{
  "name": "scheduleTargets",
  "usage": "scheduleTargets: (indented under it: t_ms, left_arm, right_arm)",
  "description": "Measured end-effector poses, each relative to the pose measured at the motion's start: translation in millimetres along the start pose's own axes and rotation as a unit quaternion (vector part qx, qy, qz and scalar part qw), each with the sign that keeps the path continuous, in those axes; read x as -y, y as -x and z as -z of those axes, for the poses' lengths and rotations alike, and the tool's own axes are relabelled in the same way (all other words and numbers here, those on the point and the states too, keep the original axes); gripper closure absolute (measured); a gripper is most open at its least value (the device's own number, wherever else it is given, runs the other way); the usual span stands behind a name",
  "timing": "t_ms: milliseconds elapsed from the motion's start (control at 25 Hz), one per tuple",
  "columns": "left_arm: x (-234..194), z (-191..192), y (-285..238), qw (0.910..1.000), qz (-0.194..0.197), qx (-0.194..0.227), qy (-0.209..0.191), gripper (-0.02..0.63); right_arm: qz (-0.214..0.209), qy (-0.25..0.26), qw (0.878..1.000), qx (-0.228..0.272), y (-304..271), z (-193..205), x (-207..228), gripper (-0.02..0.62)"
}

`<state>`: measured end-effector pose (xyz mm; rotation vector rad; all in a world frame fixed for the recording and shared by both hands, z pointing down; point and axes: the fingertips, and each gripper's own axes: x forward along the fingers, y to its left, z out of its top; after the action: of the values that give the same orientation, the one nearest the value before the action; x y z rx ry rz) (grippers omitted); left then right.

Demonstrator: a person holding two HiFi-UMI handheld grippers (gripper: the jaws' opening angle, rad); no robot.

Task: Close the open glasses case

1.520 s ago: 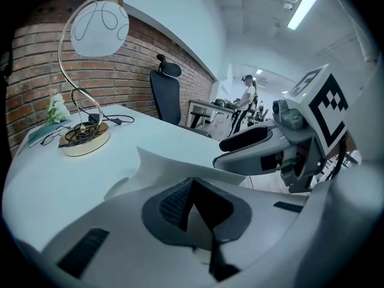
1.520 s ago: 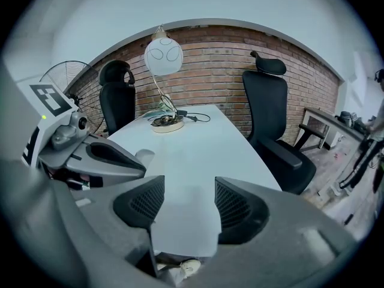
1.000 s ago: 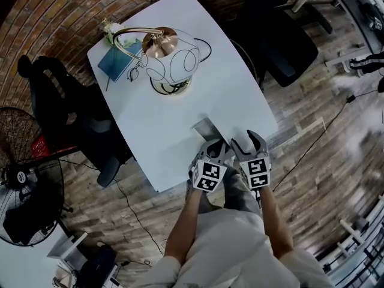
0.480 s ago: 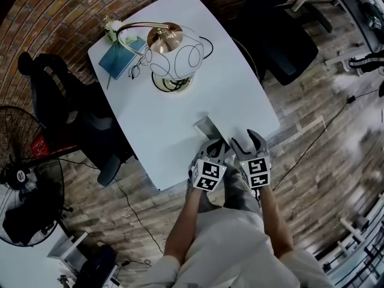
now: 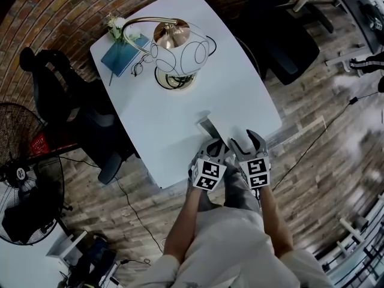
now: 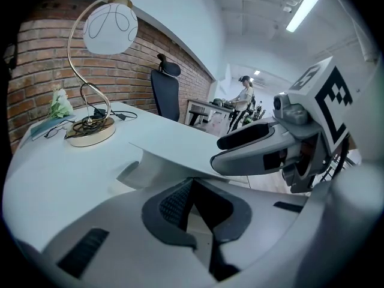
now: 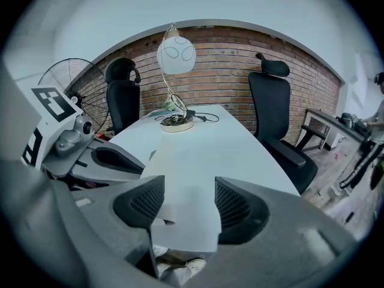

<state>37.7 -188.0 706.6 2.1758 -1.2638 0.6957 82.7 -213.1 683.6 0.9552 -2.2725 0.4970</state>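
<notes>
1. Left claw (image 6: pixel 193 188): one of two hand-held claws. Its dark ribbed pads are drawn together until the tips meet, right at the near edge of the case under the raised lid. A pale sliver shows between the pads, and I cannot tell whether that is pinched case wall.
2. Right claw (image 7: pixel 189 200): its two pads stand wide apart, with the lid's flat white panel lying between them and brushing the left pad. It sits just beside the left claw.
3. One pale grey hard-shell glasses case (image 5: pixel 209 126) lies open at the near edge of the one white rounded table (image 5: pixel 228 83), with both claws at it.
4. At the far end of the table there is one brass-stemmed lamp with a white globe shade (image 5: pixel 180 50).
5. Beside the lamp lie one teal flat book (image 5: pixel 123 54), one pair of thin-framed spectacles (image 5: pixel 139 66) partly on that book, and one small white-flowered plant (image 5: pixel 117 26).
6. Two black high-backed office chairs stand at the table, one on its left side (image 5: pixel 57 89) and one at the far right (image 5: pixel 279 41).
7. One dark wire-caged floor fan (image 5: pixel 18 143) stands on the wooden floor, well apart from the table.
</notes>
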Motion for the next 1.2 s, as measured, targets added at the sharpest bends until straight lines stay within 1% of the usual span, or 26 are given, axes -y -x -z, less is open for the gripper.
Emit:
scheduleTargets:
  t_ms: [480,680,880,1200]
  left_arm:
    - [-4.3,9.8,7.8,1.0,-0.003,-0.001,0.002,0.601]
    - [-5.7,15.4,10.2,1.0,-0.004,-0.003,0.003,0.601]
    - [-5.2,18.7,12.3,0.9999,-0.006,-0.006,0.006,0.601]
    - [-4.8,24.5,13.9,0.9999,-0.01,-0.009,0.009,0.601]
  right_arm:
    - [-0.004,0.0,1.0,0.001,-1.1,1.3,-14.0,0.331]
    - [0.0,0.012,1.0,0.006,-3.4,6.4,-14.6,0.331]
    - [-0.007,0.002,1.0,0.001,-1.5,4.1,-21.1,0.331]
    - [-0.011,0.005,1.0,0.001,-1.2,5.7,-25.7,0.331]
